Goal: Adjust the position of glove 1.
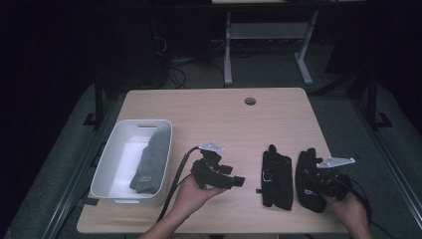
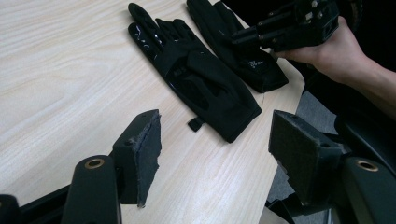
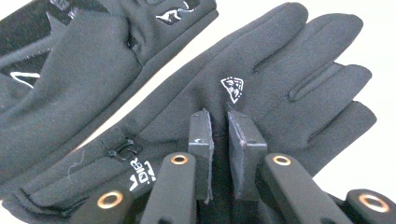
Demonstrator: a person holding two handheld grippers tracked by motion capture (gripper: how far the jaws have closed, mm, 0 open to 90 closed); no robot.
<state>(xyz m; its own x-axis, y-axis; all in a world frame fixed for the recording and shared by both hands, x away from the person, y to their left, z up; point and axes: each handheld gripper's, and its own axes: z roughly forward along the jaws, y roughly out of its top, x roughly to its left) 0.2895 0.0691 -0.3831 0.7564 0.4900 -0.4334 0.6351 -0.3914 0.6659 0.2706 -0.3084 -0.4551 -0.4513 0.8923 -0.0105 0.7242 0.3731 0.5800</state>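
**A:** Where does the thing I'm after lie from my right tongs [image 3: 219, 154]?

**B:** Directly under them. The black fabric glove with the small white crest [image 3: 261, 84] lies flat on the pale wooden bench [image 1: 214, 114], at its near right corner. The tongs are narrowed almost to touching, and from the right gripper view I judge that they pinch a fold of the glove's back, just below the crest.

**A:** And its long axis?

**B:** In the high view the glove [image 1: 308, 179] runs cuff-near, fingers-far, roughly parallel to the second black glove with the glossy palm print [image 1: 276, 178], which lies just beside it on the side toward the white plastic bin [image 1: 107, 164]. The two are near but apart along most of their length.

**A:** So my right hand is the nearer one. The left tongs?

**B:** The left tongs [image 2: 215, 154] stand wide with nothing between them, held over bare bench between the bin and the second glove. They point toward that glove [image 2: 196, 79], whose cuff end comes nearest to them.

**A:** What does each view give me that the others do not?

**B:** The high view alone gives the bin, with a grey knitted sock-like piece [image 1: 152, 164] lying in it. The right gripper view gives the pinch itself; from above, my hand and the tongs' body cover that spot. The left gripper view shows the right tongs [image 2: 247, 35] side-on, low over the crested glove [image 2: 247, 60].
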